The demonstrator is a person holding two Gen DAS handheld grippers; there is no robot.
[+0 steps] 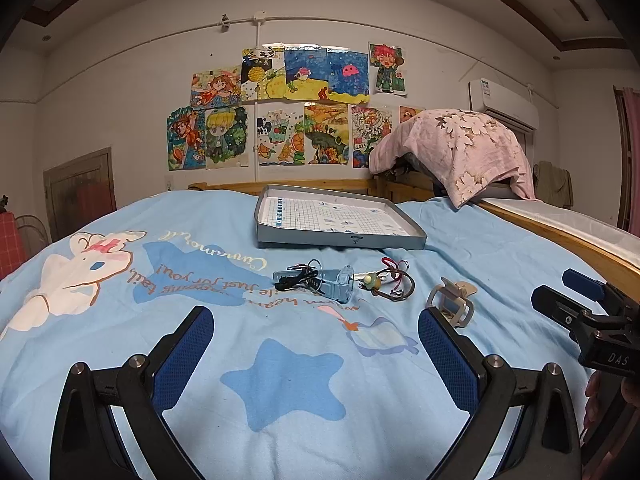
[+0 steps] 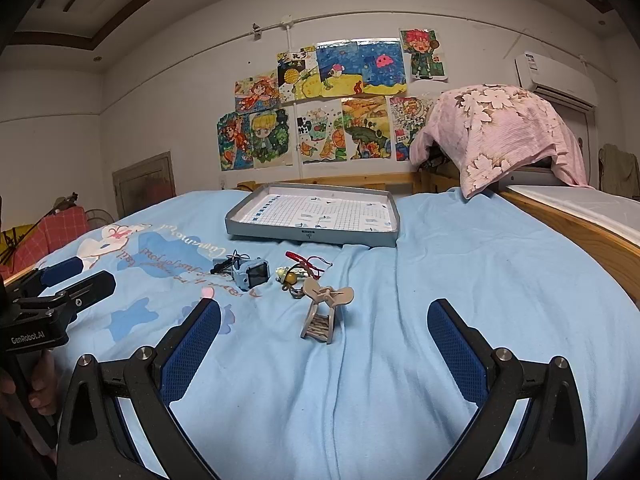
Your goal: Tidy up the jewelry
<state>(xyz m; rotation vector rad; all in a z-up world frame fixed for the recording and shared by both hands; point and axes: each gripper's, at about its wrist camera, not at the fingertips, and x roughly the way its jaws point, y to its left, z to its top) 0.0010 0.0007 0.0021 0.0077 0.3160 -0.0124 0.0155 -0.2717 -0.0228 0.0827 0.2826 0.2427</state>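
Note:
A grey box lid used as a tray (image 1: 340,240) (image 2: 312,236) lies on the blue bedspread, far middle. In front of it lie a blue watch with a dark cord (image 1: 320,280) (image 2: 250,272), a tangle of red and brown cords with a bead charm (image 1: 388,282) (image 2: 300,274), and a beige hair claw clip (image 1: 452,300) (image 2: 324,312). My left gripper (image 1: 316,344) is open and empty, short of the watch. My right gripper (image 2: 324,340) is open and empty, with the claw clip just ahead of its fingertips.
A pink floral cloth (image 1: 460,148) (image 2: 500,132) drapes over something at the back right. A wooden bed rail (image 1: 560,236) (image 2: 572,232) runs along the right. Drawings cover the far wall. The bedspread (image 2: 460,280) has folds.

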